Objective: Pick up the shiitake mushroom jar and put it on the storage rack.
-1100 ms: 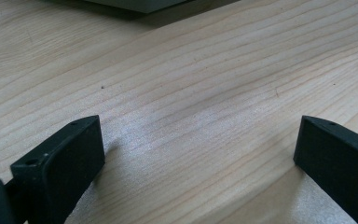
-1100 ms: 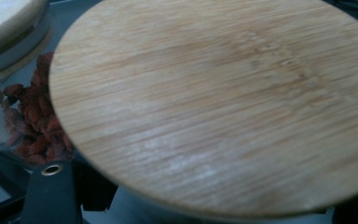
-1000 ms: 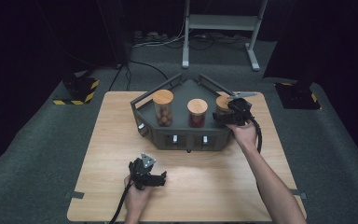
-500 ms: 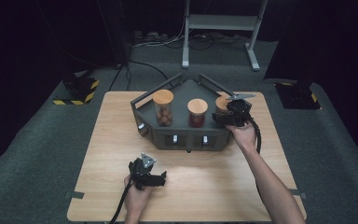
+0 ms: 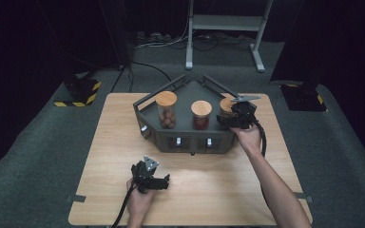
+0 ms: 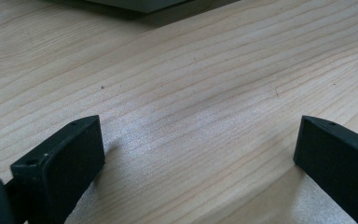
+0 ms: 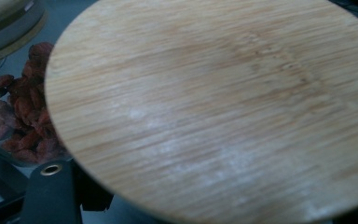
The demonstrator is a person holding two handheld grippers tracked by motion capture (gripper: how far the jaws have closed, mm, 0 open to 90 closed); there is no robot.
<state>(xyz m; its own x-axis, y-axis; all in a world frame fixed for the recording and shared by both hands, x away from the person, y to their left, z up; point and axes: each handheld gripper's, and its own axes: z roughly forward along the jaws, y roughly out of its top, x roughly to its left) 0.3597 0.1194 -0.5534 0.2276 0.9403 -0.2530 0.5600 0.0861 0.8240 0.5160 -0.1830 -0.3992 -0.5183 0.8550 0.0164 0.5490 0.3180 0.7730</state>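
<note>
A dark grey angular tray [image 5: 190, 141] holds three glass jars with round wooden lids. My right gripper [image 5: 223, 119] reaches in from the right at the right jar [image 5: 226, 105]. In the right gripper view the jar's wooden lid [image 7: 223, 102] looms close, and one black fingertip [image 7: 51, 189] sits just under its rim. The jaws have just been opening slightly, with the jar still between them. My left gripper [image 5: 165, 181] rests on the wooden table near the front edge. Its jaws stand open [image 6: 198, 154] over bare wood.
The left jar [image 5: 166, 111] holds brown round pieces and the middle jar [image 5: 201, 115] holds red dried fruit [image 7: 23, 116]. The light wooden table [image 5: 228, 185] stands on grey carpet. Cables and a metal stand base [image 5: 223, 28] lie beyond it.
</note>
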